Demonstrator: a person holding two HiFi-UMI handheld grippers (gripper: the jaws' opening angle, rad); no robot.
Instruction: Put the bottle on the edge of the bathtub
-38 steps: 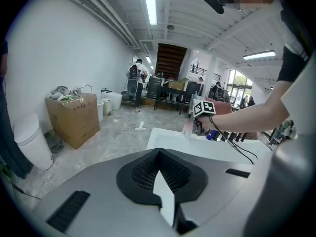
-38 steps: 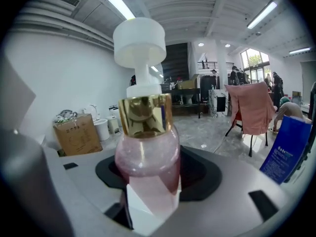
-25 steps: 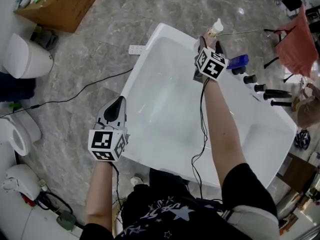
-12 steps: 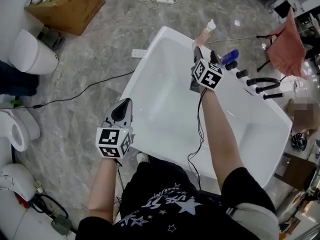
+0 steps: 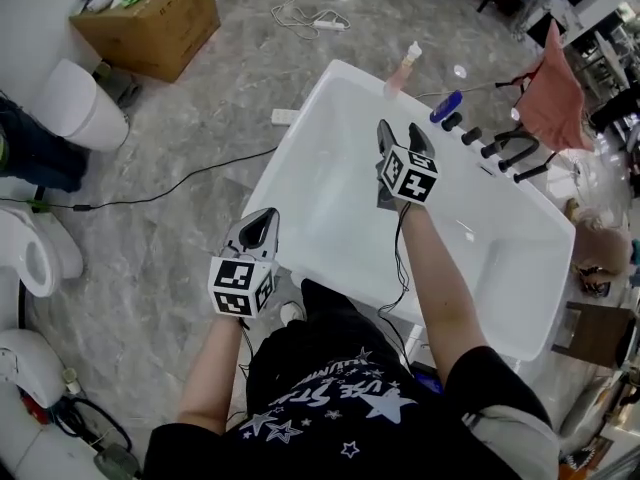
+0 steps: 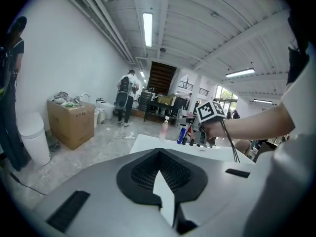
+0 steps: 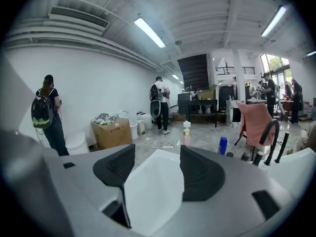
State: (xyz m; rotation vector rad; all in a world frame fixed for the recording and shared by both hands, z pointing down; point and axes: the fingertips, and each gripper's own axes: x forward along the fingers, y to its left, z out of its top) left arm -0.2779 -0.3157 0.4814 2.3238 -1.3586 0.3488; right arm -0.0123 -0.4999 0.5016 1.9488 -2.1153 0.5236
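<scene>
Big open room, white wall (image 7: 89, 78), ribbed white ceiling with strip lights (image 7: 150, 32). Grey marble floor (image 5: 170, 228) ran all around the bathtub. White bathtub (image 5: 283, 160) sat askew in the middle, inside bare and glossy.

Left of the bathtub, well apart: cardboard box (image 5: 150, 18) with clutter on top, and a white toilet (image 5: 80, 103) near it. A second toilet (image 5: 30, 258) stood further left of the bathtub. Beyond the bathtub's right end, a red cloth (image 5: 548, 103) hung on a dark stand.

A black cable (image 5: 190, 178) trailed over the floor toward the bathtub's left side. A white power strip (image 5: 283, 116) lay just beside that side.

Two people with backpacks stood far behind the bathtub, one by the wall (image 7: 47, 115), one further back (image 7: 159, 105).

Right claw (image 5: 400, 130) hung over the bathtub's basin, jaws apart, nothing between them but the white tub. Left claw (image 5: 262, 218) was by the bathtub's near left rim, jaws pressed together, empty.

A row of black taps (image 5: 500, 148) was on the bathtub's far rim, with a blue bottle (image 5: 446, 106) beside them. The pink bottle (image 5: 398, 71), white pump on top, stood upright on the bathtub's far corner edge, clear of both claws.
</scene>
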